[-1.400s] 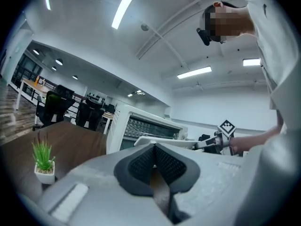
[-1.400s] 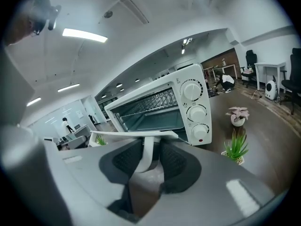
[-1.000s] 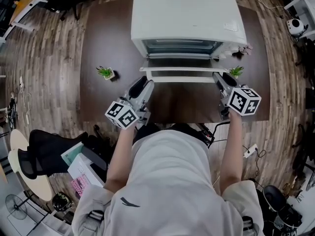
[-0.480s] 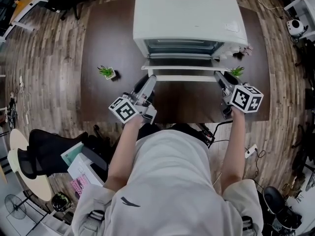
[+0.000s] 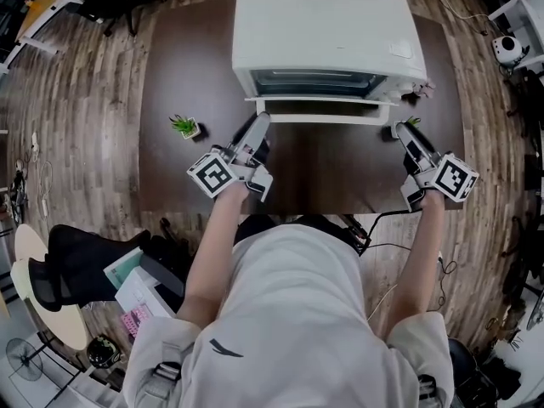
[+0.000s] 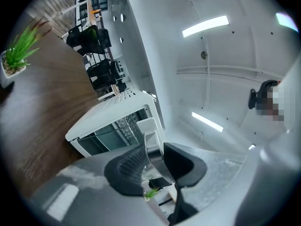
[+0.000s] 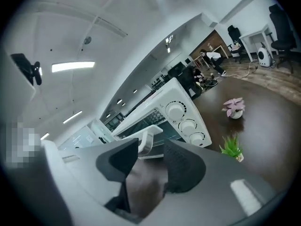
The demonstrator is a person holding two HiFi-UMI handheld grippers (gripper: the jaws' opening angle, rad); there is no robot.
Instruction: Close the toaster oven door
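Observation:
The white toaster oven [image 5: 327, 32] stands at the back of the dark table. Its glass door [image 5: 323, 107] is tilted partway up, with the white handle [image 5: 323, 117] along its front edge. My left gripper [image 5: 257, 130] reaches the handle's left end. In the left gripper view the handle [image 6: 146, 126] runs between the jaws [image 6: 154, 157], which have just been closing and now press on it. My right gripper [image 5: 405, 132] is off to the right of the door. Its jaws [image 7: 151, 147] have just been opening; only table shows between them, with the handle's end [image 7: 149, 136] beyond.
A small green potted plant [image 5: 184, 126] sits left of the oven. Another green plant [image 7: 232, 147] and a pink one [image 7: 233, 106] stand right of it, below the three knobs [image 7: 187, 125]. The table's front edge [image 5: 306, 212] is close to the person's body.
The door has swung up from nearly flat towards the oven. My left gripper rolled and moved in to the handle's left end. My right gripper let go and drew away to the right.

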